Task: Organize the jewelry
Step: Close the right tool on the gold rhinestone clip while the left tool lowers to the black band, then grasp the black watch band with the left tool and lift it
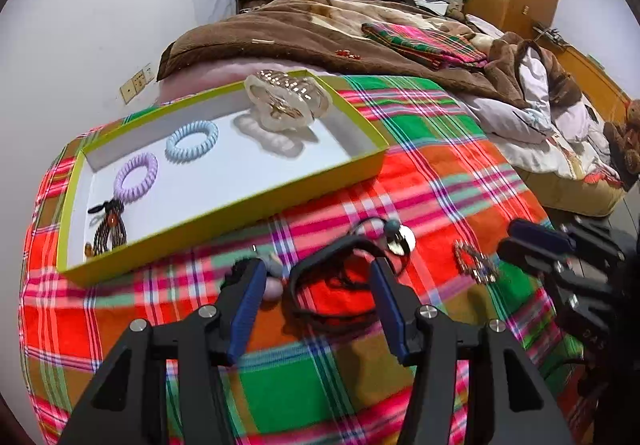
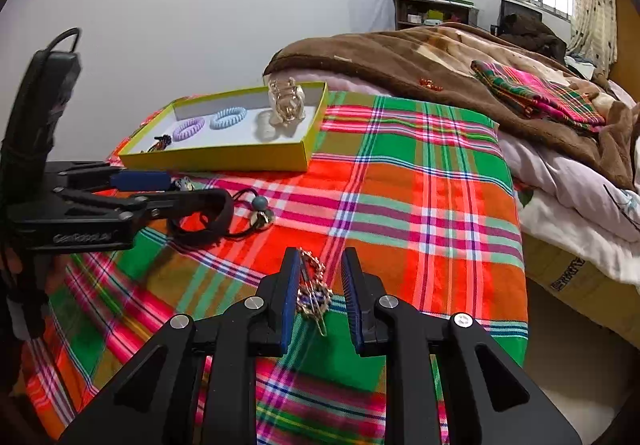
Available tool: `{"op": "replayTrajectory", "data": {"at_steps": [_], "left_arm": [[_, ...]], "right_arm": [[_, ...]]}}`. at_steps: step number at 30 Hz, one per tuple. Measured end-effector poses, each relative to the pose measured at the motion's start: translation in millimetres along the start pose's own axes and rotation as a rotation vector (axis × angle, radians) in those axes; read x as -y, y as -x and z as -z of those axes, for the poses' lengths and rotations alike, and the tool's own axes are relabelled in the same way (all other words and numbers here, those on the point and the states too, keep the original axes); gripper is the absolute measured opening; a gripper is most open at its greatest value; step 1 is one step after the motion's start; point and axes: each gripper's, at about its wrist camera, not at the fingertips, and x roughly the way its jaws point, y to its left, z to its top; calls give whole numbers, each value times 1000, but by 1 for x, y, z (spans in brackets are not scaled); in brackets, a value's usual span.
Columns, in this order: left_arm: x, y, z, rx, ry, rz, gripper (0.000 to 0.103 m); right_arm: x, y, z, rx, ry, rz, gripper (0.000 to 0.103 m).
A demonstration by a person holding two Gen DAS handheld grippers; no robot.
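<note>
Between the blue pads of the right claw [image 2: 320, 277] lies a gold chain brooch [image 2: 314, 295], flat on the plaid cloth [image 2: 420, 181]; the jaws stand narrow around it, the left pad seemingly touching, the other still clear, so nothing is gripped yet. Over on the other side, the left claw [image 1: 318, 277] is spread wide above a black cord necklace [image 1: 332, 285] with a silver disc pendant [image 1: 400, 239] (a loose tangle, that one). Further out sits the yellow-green box [image 1: 224, 213], already holding a lilac spiral hair tie [image 1: 136, 175], a blue spiral hair tie [image 1: 192, 141], a clear claw clip [image 1: 288, 101] and a beaded piece in the near corner.

The risk here, I'd say: the brooch is thin and lies flat, so closing pads could skate over it or pinch the cloth instead. The cord could also snag and drag its pendant along.
</note>
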Motion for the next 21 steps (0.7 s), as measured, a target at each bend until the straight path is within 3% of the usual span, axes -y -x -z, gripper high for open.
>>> {"op": "replayTrajectory", "data": {"at_steps": [4, 9, 14, 21], "left_arm": [[3, 12, 11, 14, 7, 37, 56], [-2, 11, 12, 1, 44, 4, 56], [-7, 6, 12, -13, 86, 4, 56], [-9, -4, 9, -28, 139, 8, 56]], "right_arm": [[-9, -8, -4, -23, 58, -13, 22], [-20, -21, -2, -71, 121, 0, 22], [-18, -24, 2, -85, 121, 29, 5], [-15, -18, 4, -68, 97, 23, 4]]}}
